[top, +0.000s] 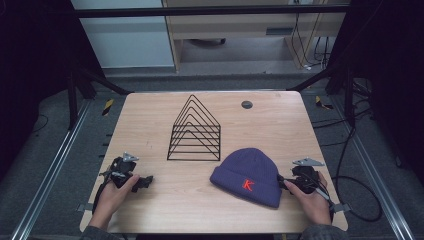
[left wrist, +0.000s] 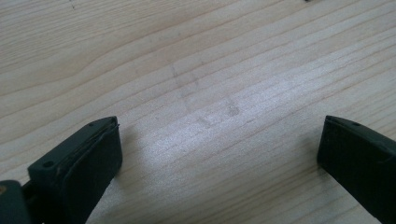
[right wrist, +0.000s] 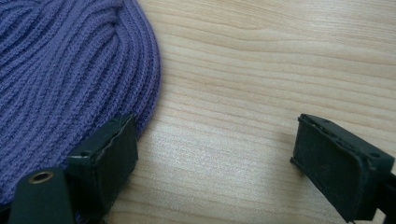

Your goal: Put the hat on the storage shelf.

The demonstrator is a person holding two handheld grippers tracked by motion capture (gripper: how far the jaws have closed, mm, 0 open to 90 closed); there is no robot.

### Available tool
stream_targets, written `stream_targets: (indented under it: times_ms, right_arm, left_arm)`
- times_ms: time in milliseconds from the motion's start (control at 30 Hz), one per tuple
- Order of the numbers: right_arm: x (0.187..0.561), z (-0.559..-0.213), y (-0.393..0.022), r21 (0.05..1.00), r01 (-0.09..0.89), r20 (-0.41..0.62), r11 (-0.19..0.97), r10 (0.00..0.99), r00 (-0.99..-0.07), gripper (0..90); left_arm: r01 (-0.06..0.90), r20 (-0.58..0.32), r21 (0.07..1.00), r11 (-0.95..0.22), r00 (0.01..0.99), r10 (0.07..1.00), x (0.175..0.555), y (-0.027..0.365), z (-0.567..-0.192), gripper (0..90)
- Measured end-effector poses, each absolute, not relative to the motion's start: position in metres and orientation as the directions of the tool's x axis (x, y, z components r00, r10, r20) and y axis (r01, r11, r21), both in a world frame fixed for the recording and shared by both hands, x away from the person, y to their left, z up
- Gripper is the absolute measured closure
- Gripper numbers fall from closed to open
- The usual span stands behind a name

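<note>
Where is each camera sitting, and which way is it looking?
High view: above the person's side, looking forward and down at the table, wire rack and purple hat; both hands, left gripper, right gripper.
Left gripper view: rides that gripper, facing bare wood between open jaws.
Right gripper view: rides that gripper, facing the hat's edge; jaws open.
Shared: the hat is in the high and right gripper views.

On the table [top: 150, 130], the wire rack [top: 195, 131] stands behind the beanie [top: 248, 176].
</note>
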State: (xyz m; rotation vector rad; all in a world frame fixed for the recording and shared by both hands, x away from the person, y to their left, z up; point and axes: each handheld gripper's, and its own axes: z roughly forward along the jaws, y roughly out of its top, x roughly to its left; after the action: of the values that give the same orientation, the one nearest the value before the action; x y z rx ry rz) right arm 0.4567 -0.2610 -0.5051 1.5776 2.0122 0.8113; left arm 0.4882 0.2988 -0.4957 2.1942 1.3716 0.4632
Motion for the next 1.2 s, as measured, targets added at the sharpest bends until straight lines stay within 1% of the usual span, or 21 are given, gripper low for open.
stream_targets:
  times_ms: [467, 667, 900, 1033, 1100, 1133, 1200]
  right_arm:
    - [0.457, -0.505, -0.260, 0.685, 0.710, 0.007, 0.164, 0.973, -0.232, 13.6]
    - [0.457, -0.499, -0.260, 0.661, 0.731, 0.024, 0.171, 0.969, -0.248, 16.8]
    - [0.454, -0.491, -0.256, 0.689, 0.700, 0.010, 0.185, 0.964, -0.265, 18.3]
    - [0.452, -0.487, -0.253, 0.698, 0.692, 0.019, 0.184, 0.961, -0.275, 19.3]
    - [0.451, -0.485, -0.251, 0.697, 0.690, 0.016, 0.195, 0.958, -0.287, 21.2]
    - [0.450, -0.483, -0.249, 0.699, 0.687, 0.017, 0.198, 0.956, -0.293, 23.9]
    - [0.450, -0.482, -0.247, 0.698, 0.689, 0.025, 0.194, 0.955, -0.294, 24.5]
  left_arm:
    - [0.733, 0.015, 0.582, -0.352, 0.423, 0.906, 0.486, 0.297, -0.496, 0.0]
    - [0.734, 0.015, 0.582, -0.350, 0.421, 0.907, 0.487, 0.297, -0.496, 0.0]
    - [0.735, 0.014, 0.581, -0.350, 0.421, 0.907, 0.487, 0.297, -0.496, 0.0]
    - [0.733, 0.014, 0.582, -0.351, 0.422, 0.906, 0.487, 0.297, -0.496, 0.0]
    - [0.730, 0.019, 0.582, -0.359, 0.428, 0.903, 0.487, 0.297, -0.496, 0.0]
    - [0.728, 0.020, 0.583, -0.359, 0.429, 0.903, 0.487, 0.297, -0.496, 0.0]
    - [0.727, 0.020, 0.584, -0.361, 0.432, 0.902, 0.487, 0.297, -0.496, 0.0]
